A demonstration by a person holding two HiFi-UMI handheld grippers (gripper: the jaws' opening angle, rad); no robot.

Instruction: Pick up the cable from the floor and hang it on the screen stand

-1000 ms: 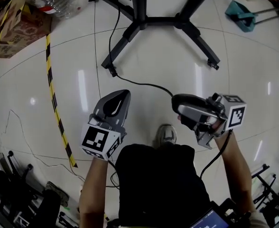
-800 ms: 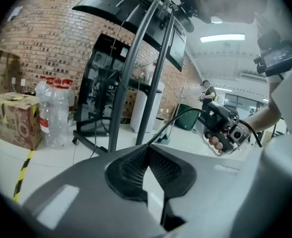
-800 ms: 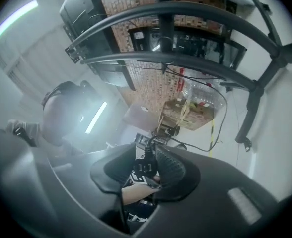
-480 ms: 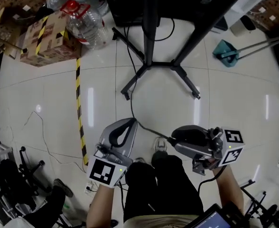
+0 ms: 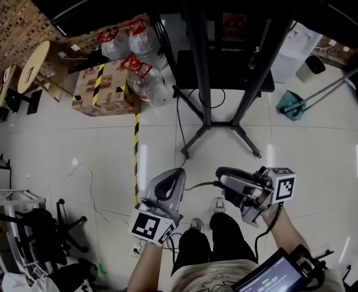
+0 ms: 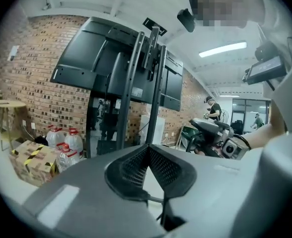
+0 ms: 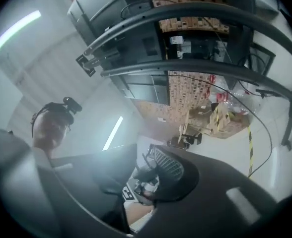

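A thin black cable [image 5: 190, 186] runs from the foot of the black screen stand [image 5: 208, 90] across to the tip of my right gripper [image 5: 218, 178]. It rises with that gripper, whose jaws are closing on it. In the right gripper view the cable [image 7: 268, 133] drops past the outer jaw. A gap shows at the right gripper [image 7: 146, 163], and the held part is hidden. My left gripper [image 5: 177, 173] hangs beside it, shut and empty, and in its own view the left gripper [image 6: 148, 148] has its pads meeting. The stand [image 6: 136, 73] carries a large dark screen.
Water bottles [image 5: 143, 72] and a taped cardboard box [image 5: 103, 93] sit left of the stand. A yellow-black floor tape [image 5: 136, 163] runs toward me. There is a teal dustpan [image 5: 290, 105] at right, a round side table [image 5: 33, 66] at far left and chair bases [image 5: 45, 236] at bottom left.
The view has pulled up from the floor. Both grippers have risen, and the cable stays at the right gripper's tip. The screen, the bottles and the box have come into sight.
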